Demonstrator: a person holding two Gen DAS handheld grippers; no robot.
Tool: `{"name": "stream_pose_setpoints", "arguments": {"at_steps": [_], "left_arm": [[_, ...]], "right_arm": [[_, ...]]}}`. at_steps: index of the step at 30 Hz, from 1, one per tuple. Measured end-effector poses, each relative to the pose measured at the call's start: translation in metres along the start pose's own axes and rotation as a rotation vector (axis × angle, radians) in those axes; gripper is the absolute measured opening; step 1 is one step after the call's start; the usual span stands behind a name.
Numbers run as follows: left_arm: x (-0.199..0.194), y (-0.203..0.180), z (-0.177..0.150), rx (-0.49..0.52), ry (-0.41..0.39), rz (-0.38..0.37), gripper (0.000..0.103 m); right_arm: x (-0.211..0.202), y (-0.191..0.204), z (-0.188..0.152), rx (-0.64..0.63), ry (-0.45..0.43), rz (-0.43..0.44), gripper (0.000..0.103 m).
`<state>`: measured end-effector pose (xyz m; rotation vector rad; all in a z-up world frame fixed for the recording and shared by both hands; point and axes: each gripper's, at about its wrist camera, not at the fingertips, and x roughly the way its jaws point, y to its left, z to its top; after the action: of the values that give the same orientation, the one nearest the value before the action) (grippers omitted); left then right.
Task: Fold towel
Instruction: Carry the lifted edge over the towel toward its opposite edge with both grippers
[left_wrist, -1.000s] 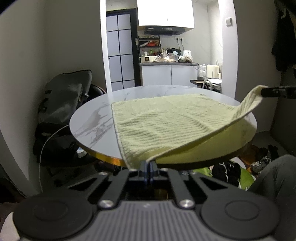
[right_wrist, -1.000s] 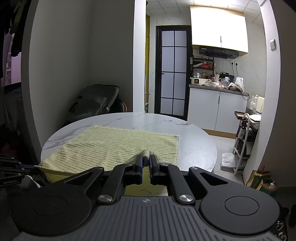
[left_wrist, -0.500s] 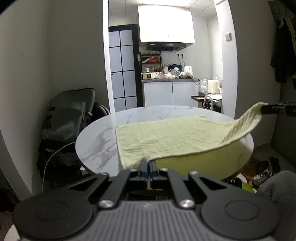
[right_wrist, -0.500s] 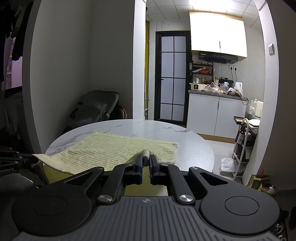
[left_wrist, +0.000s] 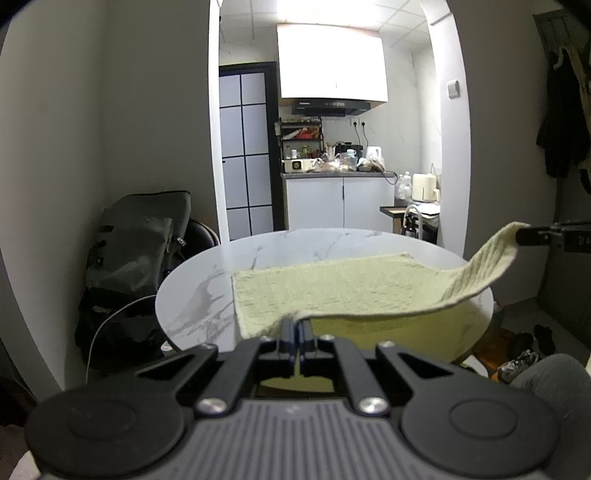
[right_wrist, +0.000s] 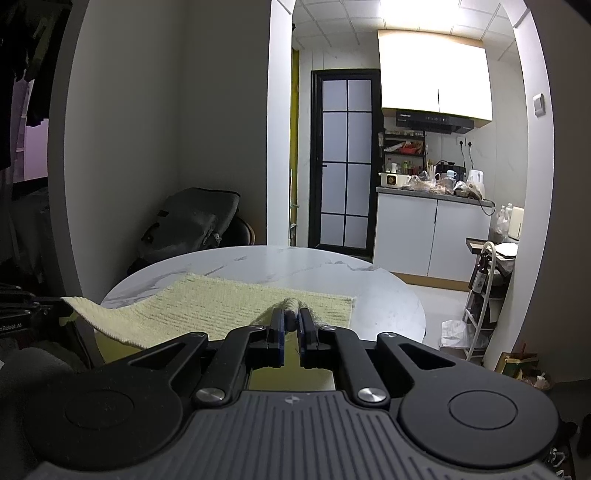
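- The left gripper (left_wrist: 296, 326) is pressed together on one near corner of the towel (left_wrist: 332, 288); the pinched cloth itself is hidden between the fingers, only a small fold shows above them.
- The right gripper (right_wrist: 290, 320) pinches the other near corner; a small bunch of cloth stands up between its fingertips (right_wrist: 276, 318).
- In the left wrist view the right gripper shows only as a dark tip at the right border, cut off by the frame.
- There is one towel, pale yellow-green with ribs, and two grippers.
- The near edge of the towel is lifted above the round marble table (left_wrist: 199, 291) and sags between the two held corners, so its underside is visible; the far part lies flat on the table top.
- The long axis of the towel seems to run from one gripper to the other, across the view, but the fisheye lens makes this hard to judge.
- Behind the table, one dark bag (left_wrist: 136, 243) leans at the wall.
- The kitchen counter (left_wrist: 336, 173) far behind carries many small things, too small to count.
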<state>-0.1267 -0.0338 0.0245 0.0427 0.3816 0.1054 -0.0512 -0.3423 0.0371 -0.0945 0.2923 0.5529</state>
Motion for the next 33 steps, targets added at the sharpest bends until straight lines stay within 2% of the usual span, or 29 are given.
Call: {"name": "stream_pose_setpoints", "arguments": {"at_steps": [18,33], "left_arm": [[0.016,0.003,-0.004,-0.018,0.025,-0.011,0.002],[0.043,0.01,0.014,-0.019,0.031,-0.002,0.003]], "right_arm": [[0.012,-0.003,-0.003,0.012,0.026,-0.011,0.008],[0.041,-0.014,0.014,0.025,0.043,-0.01,0.008]]}}
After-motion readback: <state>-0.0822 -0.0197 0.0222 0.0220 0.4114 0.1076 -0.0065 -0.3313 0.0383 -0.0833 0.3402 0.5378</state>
